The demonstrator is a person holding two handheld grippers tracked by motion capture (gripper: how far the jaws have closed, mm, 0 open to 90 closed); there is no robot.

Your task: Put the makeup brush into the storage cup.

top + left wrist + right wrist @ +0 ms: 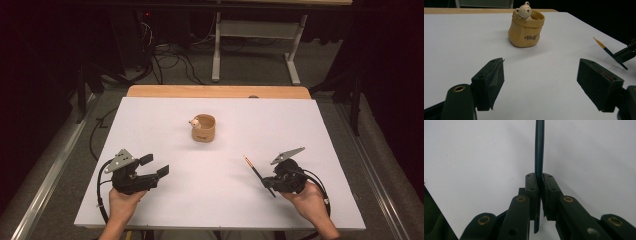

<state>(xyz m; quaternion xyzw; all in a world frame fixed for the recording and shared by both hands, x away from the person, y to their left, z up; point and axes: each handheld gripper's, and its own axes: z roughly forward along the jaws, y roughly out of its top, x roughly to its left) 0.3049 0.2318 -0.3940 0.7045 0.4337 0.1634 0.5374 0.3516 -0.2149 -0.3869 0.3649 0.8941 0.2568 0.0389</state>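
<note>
A tan sack-shaped cup (203,129) with a small bear figure (195,121) at its rim stands upright near the middle of the white table (150,115); in the left gripper view the cup (526,30) and bear (524,11) sit ahead of my jaws. My left gripper (153,167) rests at the front left, open, nothing between its fingers (491,80). At the front right my right gripper (268,183) is shut on a dark pencil (257,172) with an orange tip, angled up and to the left. The pencil's dark shaft (539,150) runs up from the pinched pads (532,187).
A wooden strip (218,91) borders the table's far edge. Beyond it are a white desk frame (255,45) and cables (170,60) on the floor. Black cables trail from both grippers near the front edge.
</note>
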